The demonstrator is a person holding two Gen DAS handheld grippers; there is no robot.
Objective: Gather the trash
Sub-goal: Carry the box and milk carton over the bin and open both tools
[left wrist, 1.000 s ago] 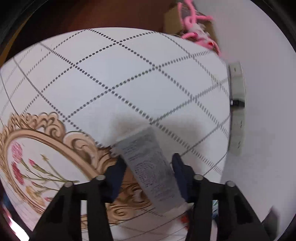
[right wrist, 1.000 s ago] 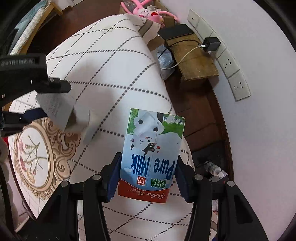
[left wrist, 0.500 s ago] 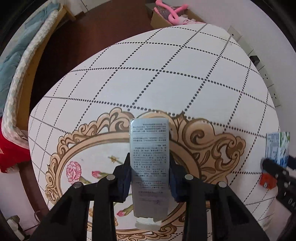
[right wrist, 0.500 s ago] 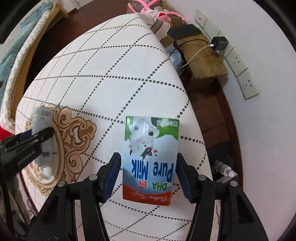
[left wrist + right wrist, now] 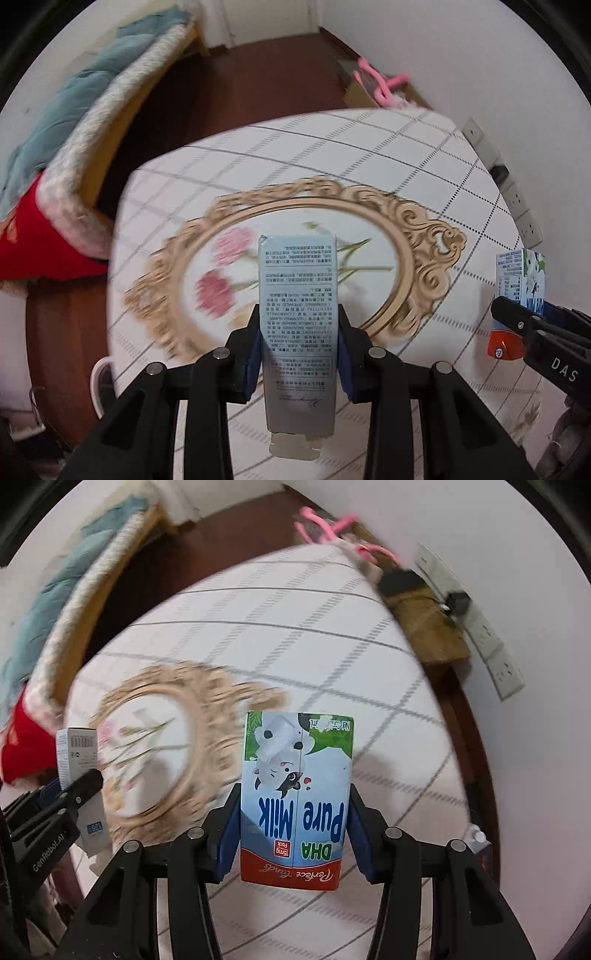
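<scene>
My left gripper [image 5: 298, 336] is shut on a tall silver-grey printed box [image 5: 297, 314] and holds it above the round table [image 5: 406, 155]. My right gripper [image 5: 294, 827] is shut on a blue and white "Pure Milk" carton [image 5: 295, 794], upside down, also above the table. In the left wrist view the milk carton [image 5: 519, 280] and the right gripper [image 5: 532, 328] show at the right edge. In the right wrist view the grey box [image 5: 77, 753] and the left gripper [image 5: 70, 794] show at the left edge.
The table has a white checked cloth with a gold oval flower frame [image 5: 417, 236]. A bed with a teal blanket [image 5: 74, 96] and red cloth [image 5: 33, 236] lies to the left. A pink toy [image 5: 325, 524], a wooden shelf [image 5: 428, 627] and wall sockets [image 5: 506, 672] are at the right.
Both grippers have pulled back and up from the table with their items still held. The views now take in more of the floor and bed.
</scene>
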